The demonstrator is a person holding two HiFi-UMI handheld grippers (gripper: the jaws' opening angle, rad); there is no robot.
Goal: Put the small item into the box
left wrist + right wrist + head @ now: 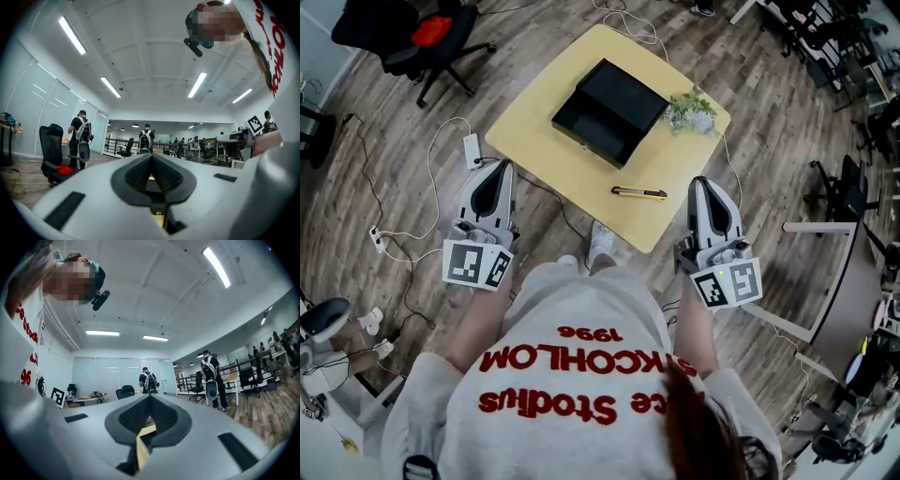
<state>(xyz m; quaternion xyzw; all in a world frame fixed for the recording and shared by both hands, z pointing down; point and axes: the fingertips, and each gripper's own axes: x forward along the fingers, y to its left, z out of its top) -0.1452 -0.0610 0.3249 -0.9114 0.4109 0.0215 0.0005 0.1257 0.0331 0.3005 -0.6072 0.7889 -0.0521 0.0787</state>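
Head view: the worktop (546,159) carries one black box (609,112), one small plant (692,111) and one small item (639,193) — yellow-black, slim, lying flat near the front edge, apart from the box. Two grippers: left gripper (499,171) and right gripper (703,186), both low off the near edge and well clear of the item.

Left gripper view: fingers (138,173) pressed together, nothing between, aimed at the room.

Right gripper view: fingers (129,416) closed too, empty.

Likely step: the reach. The right gripper is nearer — spread the fingers first, then straddle the item's narrow width at mid-length so it doesn't pivot.
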